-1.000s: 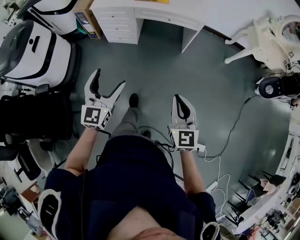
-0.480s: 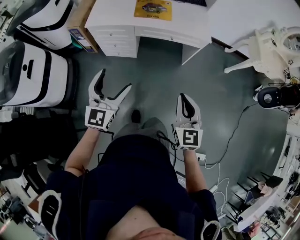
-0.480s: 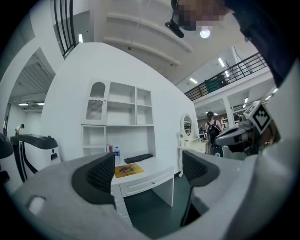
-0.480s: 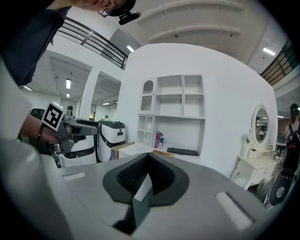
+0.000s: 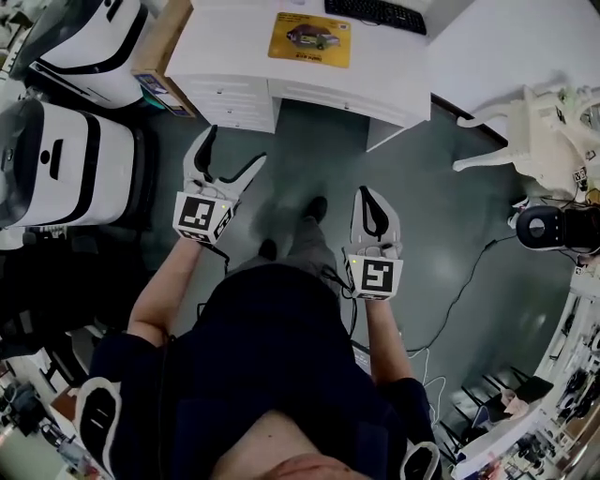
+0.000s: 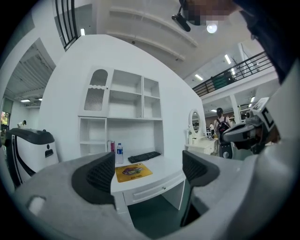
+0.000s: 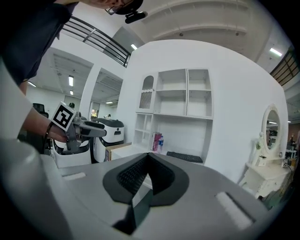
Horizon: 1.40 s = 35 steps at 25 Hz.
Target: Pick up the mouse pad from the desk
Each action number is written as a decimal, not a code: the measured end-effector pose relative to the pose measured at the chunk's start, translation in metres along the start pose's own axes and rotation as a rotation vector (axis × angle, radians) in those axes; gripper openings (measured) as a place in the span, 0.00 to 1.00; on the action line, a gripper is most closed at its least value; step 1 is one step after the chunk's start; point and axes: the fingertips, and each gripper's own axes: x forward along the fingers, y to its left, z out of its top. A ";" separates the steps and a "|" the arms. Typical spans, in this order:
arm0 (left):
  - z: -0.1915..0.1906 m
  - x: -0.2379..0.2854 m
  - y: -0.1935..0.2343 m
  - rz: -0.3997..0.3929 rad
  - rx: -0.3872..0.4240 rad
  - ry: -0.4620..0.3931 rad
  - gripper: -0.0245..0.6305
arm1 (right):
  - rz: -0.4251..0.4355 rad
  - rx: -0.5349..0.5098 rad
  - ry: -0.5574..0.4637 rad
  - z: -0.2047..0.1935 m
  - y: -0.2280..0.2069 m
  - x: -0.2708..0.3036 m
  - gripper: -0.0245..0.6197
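Note:
The yellow mouse pad [image 5: 310,37] lies flat on the white desk [image 5: 234,52], beside a black keyboard [image 5: 376,14]. In the left gripper view the mouse pad [image 6: 133,171] shows between the jaws, far off on the desk [image 6: 154,180]. My left gripper [image 5: 228,157] is open and empty, held over the floor short of the desk. My right gripper [image 5: 369,207] is shut with nothing in it, further back over the floor. In the right gripper view the shut right gripper [image 7: 149,161] hides the pad; only the keyboard [image 7: 184,157] shows.
White machines [image 5: 56,159] stand at the left, with a cardboard box [image 5: 161,42] next to the desk. A water bottle [image 6: 119,153] stands on the desk by the shelves. A white dressing table [image 5: 544,112] and floor cables [image 5: 469,253] are at the right.
The person has walked toward the desk; the mouse pad and keyboard have come further into the head view. Both grippers keep their states.

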 end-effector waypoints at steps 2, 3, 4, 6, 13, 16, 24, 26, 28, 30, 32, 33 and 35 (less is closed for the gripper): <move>-0.001 0.032 0.010 0.023 -0.004 0.011 0.75 | 0.022 -0.019 -0.012 0.002 -0.020 0.024 0.04; -0.001 0.048 0.015 0.037 -0.010 0.017 0.75 | 0.036 -0.034 -0.019 0.004 -0.030 0.037 0.04; -0.002 0.065 0.020 0.052 -0.017 0.024 0.75 | 0.051 -0.048 -0.026 0.006 -0.042 0.050 0.04; -0.006 0.098 0.030 0.082 -0.039 0.043 0.75 | 0.073 -0.053 -0.032 0.009 -0.066 0.074 0.04; -0.025 0.194 0.059 0.121 -0.146 0.098 0.75 | 0.154 -0.046 -0.011 0.009 -0.124 0.137 0.04; -0.044 0.223 0.076 0.121 -0.244 0.132 0.75 | 0.175 -0.040 0.004 0.007 -0.137 0.161 0.04; -0.121 0.289 0.132 0.118 -0.505 0.252 0.75 | 0.146 -0.004 0.065 0.001 -0.159 0.229 0.04; -0.139 0.305 0.143 0.103 -0.573 0.280 0.75 | 0.129 0.015 0.090 -0.001 -0.163 0.249 0.04; -0.156 0.319 0.154 0.085 -0.630 0.305 0.75 | 0.121 0.025 0.104 -0.003 -0.163 0.270 0.04; -0.170 0.332 0.163 0.070 -0.683 0.325 0.75 | 0.113 0.023 0.106 -0.003 -0.161 0.288 0.04; -0.183 0.342 0.172 0.068 -0.734 0.342 0.75 | 0.113 0.004 0.092 0.001 -0.159 0.306 0.04; -0.190 0.346 0.177 0.074 -0.757 0.351 0.75 | 0.119 -0.009 0.083 0.005 -0.158 0.314 0.04; -0.205 0.352 0.186 0.093 -0.802 0.372 0.75 | 0.139 -0.033 0.069 0.011 -0.154 0.329 0.04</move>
